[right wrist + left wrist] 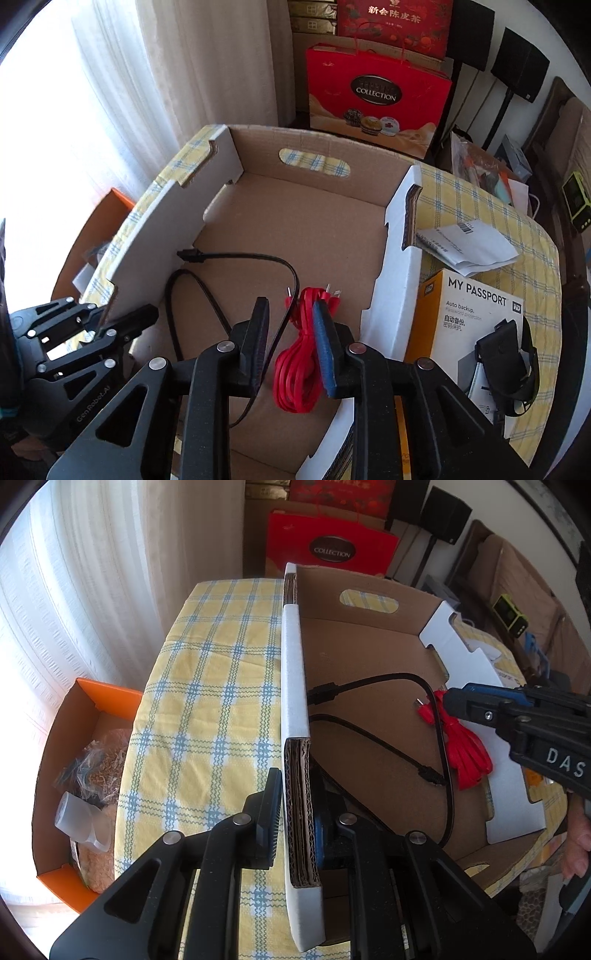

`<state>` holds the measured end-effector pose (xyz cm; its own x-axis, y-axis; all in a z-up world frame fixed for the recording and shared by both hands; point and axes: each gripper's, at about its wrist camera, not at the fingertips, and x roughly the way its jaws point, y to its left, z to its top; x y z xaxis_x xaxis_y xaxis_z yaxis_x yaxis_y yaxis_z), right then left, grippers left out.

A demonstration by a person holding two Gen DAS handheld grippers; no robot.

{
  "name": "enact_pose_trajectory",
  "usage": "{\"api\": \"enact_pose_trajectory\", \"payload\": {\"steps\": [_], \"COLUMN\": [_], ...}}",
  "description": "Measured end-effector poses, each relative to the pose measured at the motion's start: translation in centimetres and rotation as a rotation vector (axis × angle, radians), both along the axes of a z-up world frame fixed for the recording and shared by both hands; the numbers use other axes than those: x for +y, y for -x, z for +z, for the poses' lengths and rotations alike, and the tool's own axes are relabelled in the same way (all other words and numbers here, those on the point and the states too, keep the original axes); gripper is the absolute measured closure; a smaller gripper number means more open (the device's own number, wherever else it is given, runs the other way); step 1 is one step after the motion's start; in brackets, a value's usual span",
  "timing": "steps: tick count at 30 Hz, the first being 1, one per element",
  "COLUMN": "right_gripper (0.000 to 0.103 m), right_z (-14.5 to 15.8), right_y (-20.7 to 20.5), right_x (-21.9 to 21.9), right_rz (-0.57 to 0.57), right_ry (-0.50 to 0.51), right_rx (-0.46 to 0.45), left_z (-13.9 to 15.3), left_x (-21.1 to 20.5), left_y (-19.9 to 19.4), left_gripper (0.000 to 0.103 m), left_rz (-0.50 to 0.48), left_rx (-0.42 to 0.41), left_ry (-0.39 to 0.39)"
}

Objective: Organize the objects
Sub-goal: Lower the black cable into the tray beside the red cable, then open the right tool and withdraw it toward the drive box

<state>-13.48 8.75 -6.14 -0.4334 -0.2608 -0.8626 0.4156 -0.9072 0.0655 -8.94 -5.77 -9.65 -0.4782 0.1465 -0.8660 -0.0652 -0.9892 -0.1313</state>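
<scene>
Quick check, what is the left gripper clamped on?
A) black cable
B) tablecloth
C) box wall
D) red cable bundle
C: the left gripper has one pad on each side of the box wall at its corrugated edge, while the black cable and the red cable bundle lie on the box floor.

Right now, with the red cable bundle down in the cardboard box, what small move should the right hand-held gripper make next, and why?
Probably lift the right hand-held gripper straight up out of the cardboard box. The red cable bundle lies on the box floor beside the black cable, and the jaws stand apart with a gap to the bundle, so it looks released. The left hand-held gripper is clamped on the box wall, steadying it.
</scene>
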Motion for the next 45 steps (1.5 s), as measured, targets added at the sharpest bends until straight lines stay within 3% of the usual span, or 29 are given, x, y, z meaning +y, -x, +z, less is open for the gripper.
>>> {"api": "enact_pose_trajectory", "payload": {"steps": [7,17,21,23,27,33,35,45], "right_gripper": [0.076,0.076,0.073,0.081,0.099,0.100,0.095,0.095], "right_z": [1.8,-0.8,-1.9,-2.0,-1.2,1.0,1.3,2.0], "right_y": [0.5,-0.3,-1.0,-1.1,-0.8,-0.2,0.1,-1.4], "right_x": [1.7,-0.2,-1.8,-1.9,-1.1,0.8,1.1,1.2], "right_rz": [-0.023,0.046,0.123,0.123,0.090,0.016,0.011,0.024], "right_ry": [0.056,-0.070,-0.189,-0.197,-0.171,-0.119,-0.079,-0.018], "right_rx": [-0.008,-0.046,-0.037,-0.027,0.004,0.049,0.028,0.040], "left_z": [0.0,0.0,0.0,0.0,-0.1,-0.1,-0.1,0.0], "left_x": [0.0,0.0,0.0,-0.1,0.0,0.1,0.1,0.2], "left_y": [0.0,0.1,0.1,0.1,0.0,0.0,0.0,0.1], "left_gripper": [0.090,0.090,0.090,0.090,0.090,0.090,0.090,0.090], "left_rz": [0.002,0.003,0.003,0.006,0.005,0.005,0.005,0.005], "left_rx": [0.000,-0.001,0.000,0.000,0.000,0.000,0.000,-0.001], "left_ry": [0.000,0.005,0.004,-0.001,-0.001,0.002,0.003,0.019]}}
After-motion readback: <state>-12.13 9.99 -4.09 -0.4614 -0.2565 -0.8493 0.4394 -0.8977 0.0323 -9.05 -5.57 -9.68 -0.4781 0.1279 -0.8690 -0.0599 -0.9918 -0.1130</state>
